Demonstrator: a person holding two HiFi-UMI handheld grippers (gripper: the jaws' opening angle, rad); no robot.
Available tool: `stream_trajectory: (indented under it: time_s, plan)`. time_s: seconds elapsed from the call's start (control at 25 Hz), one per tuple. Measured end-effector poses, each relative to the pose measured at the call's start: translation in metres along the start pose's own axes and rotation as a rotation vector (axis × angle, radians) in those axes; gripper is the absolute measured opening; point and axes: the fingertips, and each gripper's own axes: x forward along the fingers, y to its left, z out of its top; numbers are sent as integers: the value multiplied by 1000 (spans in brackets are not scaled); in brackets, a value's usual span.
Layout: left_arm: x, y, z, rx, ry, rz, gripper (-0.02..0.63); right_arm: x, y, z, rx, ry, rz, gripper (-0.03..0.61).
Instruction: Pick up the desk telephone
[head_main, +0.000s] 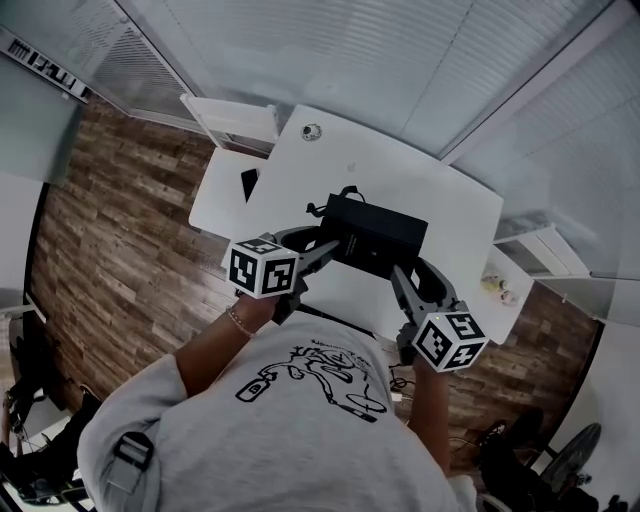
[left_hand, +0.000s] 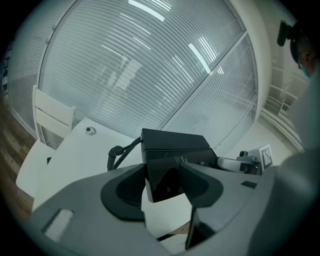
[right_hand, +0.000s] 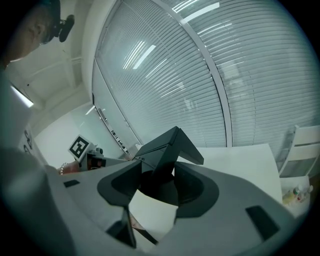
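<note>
The black desk telephone (head_main: 375, 235) hangs a little above the white table (head_main: 440, 195), held from both sides. My left gripper (head_main: 318, 248) is shut on its left end, and my right gripper (head_main: 413, 272) is shut on its right end. In the left gripper view, a corner of the telephone (left_hand: 172, 150) sits between the jaws of the left gripper (left_hand: 162, 172), and its coiled cord (left_hand: 116, 152) hangs off to the left. In the right gripper view, the telephone (right_hand: 167, 147) tilts up between the jaws of the right gripper (right_hand: 156, 175).
A small round object (head_main: 311, 131) lies near the table's far edge. A white chair (head_main: 235, 120) stands at the far left, with a dark flat item (head_main: 249, 183) on a lower white surface. A shelf holding small items (head_main: 500, 285) is at the right. Slatted blinds fill the wall behind.
</note>
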Motion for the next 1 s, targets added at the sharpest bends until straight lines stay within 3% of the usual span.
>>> stream_trajectory:
  time_s: [1.0]
  plan:
    - [-39,-44,39,34,-85,-30,202,-37,35,50,-55,-81,7,196]
